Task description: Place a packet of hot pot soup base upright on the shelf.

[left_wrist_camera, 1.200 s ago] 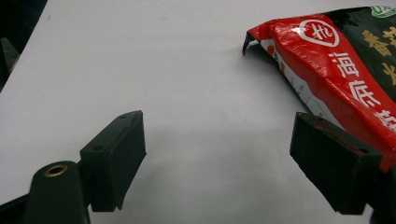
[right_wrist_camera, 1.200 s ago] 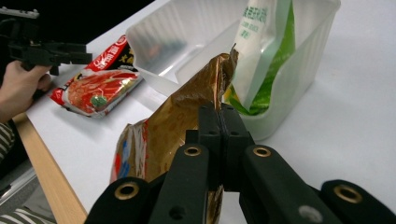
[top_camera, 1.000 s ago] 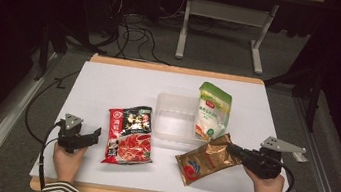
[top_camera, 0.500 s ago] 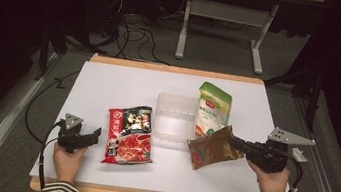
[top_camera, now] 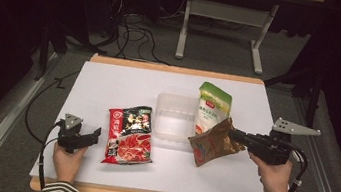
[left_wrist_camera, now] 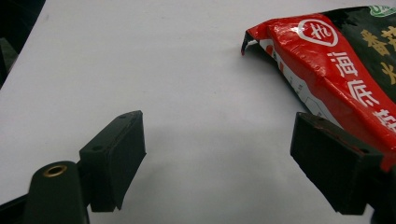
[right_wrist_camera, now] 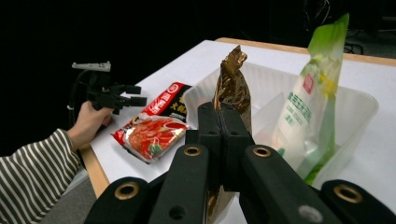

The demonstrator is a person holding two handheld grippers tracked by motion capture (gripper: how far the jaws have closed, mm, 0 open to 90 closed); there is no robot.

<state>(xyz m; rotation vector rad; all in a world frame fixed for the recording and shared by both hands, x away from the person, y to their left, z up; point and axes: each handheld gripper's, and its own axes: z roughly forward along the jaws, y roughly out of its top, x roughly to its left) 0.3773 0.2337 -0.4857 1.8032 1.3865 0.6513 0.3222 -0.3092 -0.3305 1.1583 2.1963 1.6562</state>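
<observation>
the right gripper (top_camera: 232,133), clamped on the brown pouch (top_camera: 212,143), had lifted it off the table (top_camera: 111,75) since a second earlier, just short of the clear tub (top_camera: 174,116) beyond its jaws, likely the drop spot. the left gripper (top_camera: 96,134) stood open beside the red packet (top_camera: 129,134).

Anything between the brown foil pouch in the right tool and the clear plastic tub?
Nothing visible. The right tool is shut on the brown foil pouch, lifted just in front of the clear plastic tub. The green-and-white pouch leans at the tub's right side; the rest looks free.
</observation>
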